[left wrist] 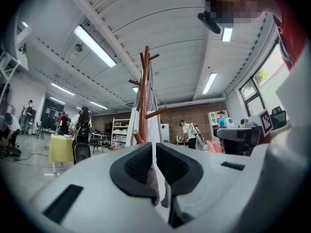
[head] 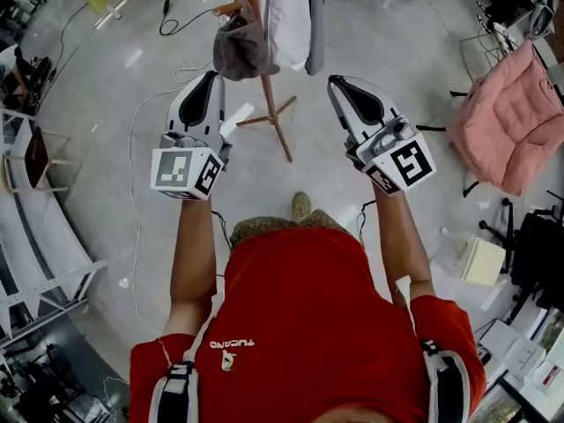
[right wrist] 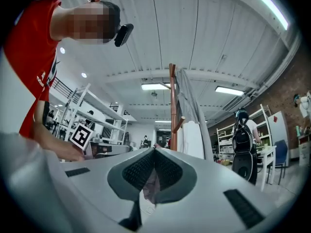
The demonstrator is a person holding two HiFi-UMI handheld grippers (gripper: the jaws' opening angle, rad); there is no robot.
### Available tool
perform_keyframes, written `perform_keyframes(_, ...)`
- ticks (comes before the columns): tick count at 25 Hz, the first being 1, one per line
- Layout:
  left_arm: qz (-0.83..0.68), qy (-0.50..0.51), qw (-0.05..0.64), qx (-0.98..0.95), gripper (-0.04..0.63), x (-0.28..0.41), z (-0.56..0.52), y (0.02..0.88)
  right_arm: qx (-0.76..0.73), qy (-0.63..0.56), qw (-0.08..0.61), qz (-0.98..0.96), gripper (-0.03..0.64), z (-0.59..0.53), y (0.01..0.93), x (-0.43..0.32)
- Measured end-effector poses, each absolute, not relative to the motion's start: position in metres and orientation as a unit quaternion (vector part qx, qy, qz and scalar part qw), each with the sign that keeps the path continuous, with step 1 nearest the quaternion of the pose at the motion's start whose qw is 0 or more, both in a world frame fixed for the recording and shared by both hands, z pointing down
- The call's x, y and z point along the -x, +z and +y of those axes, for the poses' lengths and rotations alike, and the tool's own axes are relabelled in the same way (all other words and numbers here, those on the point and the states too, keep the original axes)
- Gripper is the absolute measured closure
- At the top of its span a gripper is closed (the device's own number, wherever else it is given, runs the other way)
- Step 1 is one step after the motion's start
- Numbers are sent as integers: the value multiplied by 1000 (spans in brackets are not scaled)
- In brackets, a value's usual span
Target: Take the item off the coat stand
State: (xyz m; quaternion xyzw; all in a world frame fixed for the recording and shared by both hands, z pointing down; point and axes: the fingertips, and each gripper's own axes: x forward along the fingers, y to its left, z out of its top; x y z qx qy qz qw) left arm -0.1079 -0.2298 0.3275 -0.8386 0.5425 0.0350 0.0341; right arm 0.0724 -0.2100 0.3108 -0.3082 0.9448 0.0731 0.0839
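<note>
The wooden coat stand [head: 269, 95] rises from the grey floor ahead of me. A dark grey cap [head: 238, 49] hangs from a peg on its left side, and a white garment [head: 289, 11] and a grey one [head: 315, 16] hang beside it. My left gripper [head: 210, 79] is shut and holds nothing, its tip just below the cap. My right gripper [head: 337, 83] is also shut and holds nothing, to the right of the stand. The stand [left wrist: 144, 96] shows past the shut left jaws [left wrist: 154, 147]. It also rises as a wooden pole [right wrist: 172, 110] beyond the shut right jaws [right wrist: 154, 152].
A pink armchair [head: 511, 117] stands at the right and white shelving [head: 44, 227] at the left. Cables [head: 137, 174] trail over the floor near the stand's feet. A yellow table [left wrist: 60, 147] and several people are in the background.
</note>
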Motion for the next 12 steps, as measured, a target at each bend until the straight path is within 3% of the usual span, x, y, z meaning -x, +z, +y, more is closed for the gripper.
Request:
perform_keyframes(2, 551, 27, 33, 834, 561, 104, -242, 330, 298, 71, 85, 948, 594, -222, 312, -76)
perform_keyframes(8, 555, -8, 18, 832, 407, 106, -277, 351, 285, 58, 87, 953, 594, -245, 318, -81)
perform_keyframes(12, 557, -32, 4, 830, 350, 117, -309, 368, 288, 51, 84, 953, 594, -255, 323, -82)
